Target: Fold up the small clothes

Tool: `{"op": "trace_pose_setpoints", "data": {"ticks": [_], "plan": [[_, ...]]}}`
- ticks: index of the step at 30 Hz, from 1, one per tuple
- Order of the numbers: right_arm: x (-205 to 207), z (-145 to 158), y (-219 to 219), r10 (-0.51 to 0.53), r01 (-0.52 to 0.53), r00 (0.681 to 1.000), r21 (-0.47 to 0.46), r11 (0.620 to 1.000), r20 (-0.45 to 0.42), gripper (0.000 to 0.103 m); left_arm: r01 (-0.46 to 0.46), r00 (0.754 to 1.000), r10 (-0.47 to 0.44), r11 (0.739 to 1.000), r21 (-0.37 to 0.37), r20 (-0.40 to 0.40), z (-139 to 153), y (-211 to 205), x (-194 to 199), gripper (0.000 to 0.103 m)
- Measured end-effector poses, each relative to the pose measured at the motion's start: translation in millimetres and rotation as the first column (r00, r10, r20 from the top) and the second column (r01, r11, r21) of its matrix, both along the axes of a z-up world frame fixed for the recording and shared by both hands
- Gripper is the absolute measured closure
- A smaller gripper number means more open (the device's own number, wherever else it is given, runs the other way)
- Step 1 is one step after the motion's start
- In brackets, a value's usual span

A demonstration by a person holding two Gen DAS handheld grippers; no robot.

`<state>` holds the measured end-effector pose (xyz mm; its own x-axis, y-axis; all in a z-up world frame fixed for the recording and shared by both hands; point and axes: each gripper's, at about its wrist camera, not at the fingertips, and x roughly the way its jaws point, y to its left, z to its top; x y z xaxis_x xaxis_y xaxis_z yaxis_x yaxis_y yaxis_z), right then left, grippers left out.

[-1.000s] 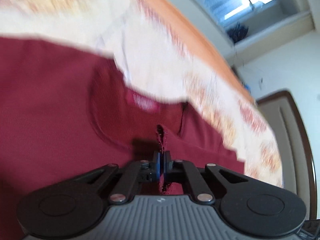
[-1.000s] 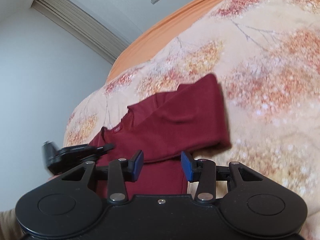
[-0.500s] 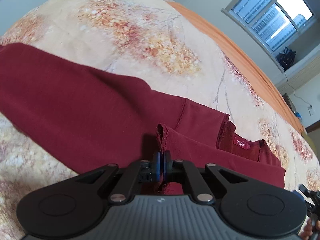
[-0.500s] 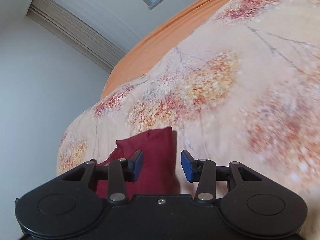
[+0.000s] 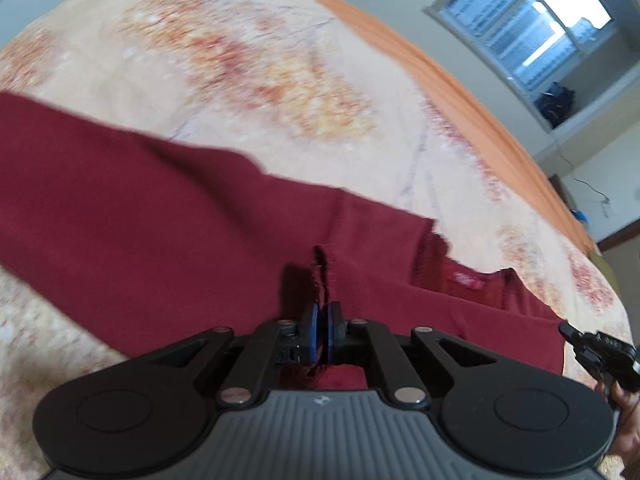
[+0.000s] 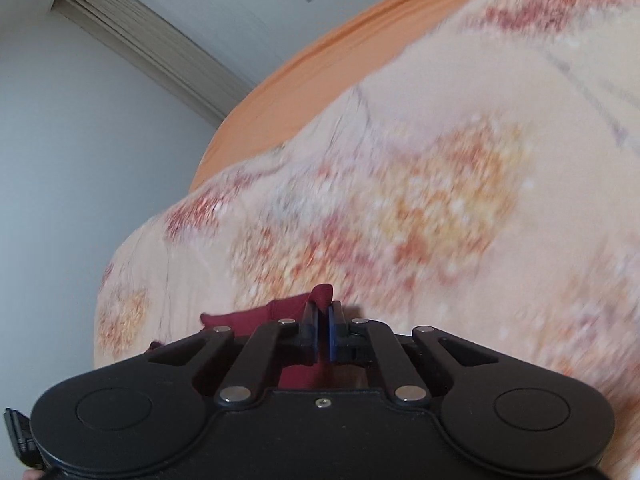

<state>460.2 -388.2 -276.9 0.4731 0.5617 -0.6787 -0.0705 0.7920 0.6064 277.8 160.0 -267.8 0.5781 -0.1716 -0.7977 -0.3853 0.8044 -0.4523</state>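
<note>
Where it lies spread across the flowered bedspread (image 5: 280, 60), dark red top (image 5: 140, 208) seen mostly in the left wrist view: one long sleeve running off to the left, neck opening with a small red label (image 5: 466, 279) to the right. Pinched between the pressed-together blue pads (image 5: 313, 334) of the left gripper (image 5: 321, 334), a raised fold of the red cloth, standing up as a thin ridge just ahead of the tips. At the right edge of that same view, part of the right gripper (image 5: 600, 354) and a bit of the hand holding it, beside the far side of the top.

From the right wrist view, only a small corner of the top (image 6: 292, 310), poking up between the nearly closed fingers of the right gripper (image 6: 323, 334) and clamped there; rest of the garment hidden behind the gripper body. Label, sleeve and neck not shown here at all.

Beneath everything, a cream bedspread (image 6: 440, 200) with blurred orange and red blossom print, over an orange sheet (image 6: 320, 80) along the far edge. Beyond the bed, pale walls, a window (image 5: 532, 28) with daylight in the left view, and pleated curtains (image 6: 140, 40) in the right view
</note>
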Motion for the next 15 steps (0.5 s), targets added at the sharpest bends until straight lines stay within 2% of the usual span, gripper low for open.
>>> {"op": "trace_pose_setpoints", "data": {"ticks": [2,4,5,7,11,15], "plan": [[5,-4,6,0.032,-0.034,0.999,-0.088,0.996,-0.024,0.098,0.012,1.000,-0.012,1.000,0.017,-0.007,-4,-5,9,0.099],[5,-12,11,0.027,-0.035,0.997,-0.123,0.992,-0.068,0.084,0.008,0.999,-0.006,0.999,0.037,-0.043,-15,-7,18,0.099],[3,-13,8,0.002,-0.010,0.997,-0.102,0.995,-0.081,0.081,-0.002,0.998,0.004,0.999,0.039,-0.065,-21,-6,21,0.099],[-9,-9,-2,-0.049,0.046,0.995,-0.030,0.998,-0.091,0.064,-0.025,0.996,0.028,0.999,0.041,-0.090,-29,-1,23,0.099],[-61,-1,-12,0.016,-0.009,0.993,0.065,0.998,-0.116,0.063,-0.017,0.997,0.020,0.999,0.033,-0.079,-31,5,21,0.098],[-99,-17,-8,0.069,-0.052,0.982,0.103,0.993,-0.176,0.063,-0.017,0.996,0.019,1.000,0.023,-0.084,-36,8,21,0.097]]}}
